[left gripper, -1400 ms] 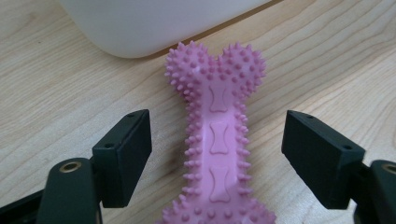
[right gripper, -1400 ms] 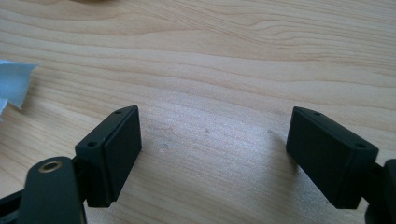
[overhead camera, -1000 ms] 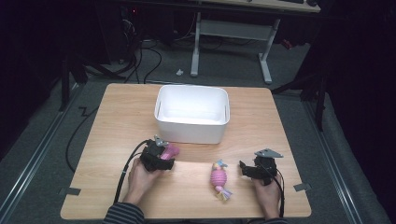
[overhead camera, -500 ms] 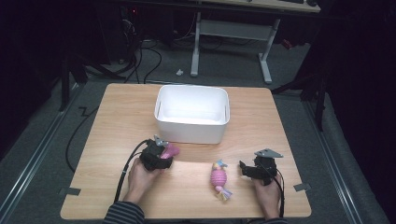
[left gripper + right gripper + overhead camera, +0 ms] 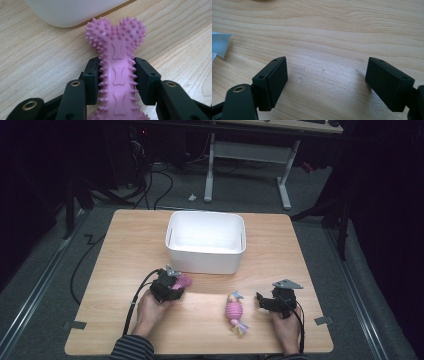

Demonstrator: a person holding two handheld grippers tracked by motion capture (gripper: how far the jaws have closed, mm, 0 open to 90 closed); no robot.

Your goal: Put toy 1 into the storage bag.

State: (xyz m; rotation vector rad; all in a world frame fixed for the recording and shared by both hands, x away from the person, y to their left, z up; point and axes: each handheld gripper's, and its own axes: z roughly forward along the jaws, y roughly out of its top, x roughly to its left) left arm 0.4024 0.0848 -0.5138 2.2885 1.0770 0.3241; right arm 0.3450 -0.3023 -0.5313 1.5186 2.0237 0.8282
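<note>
One white bin [image 5: 206, 241] stands mid-table [image 5: 125, 245], just beyond the left gripper [image 5: 172, 282], whose jaws pinch the shaft of one pink spiky bone toy [image 5: 117, 67] low over the wood. One pink knotted toy [image 5: 234, 311] lies between the hands. The right gripper [image 5: 267, 302] rests near it, jaws spread wide, holding nothing.

No readable text, labels, brands, numbers or signs on anything in view.
</note>
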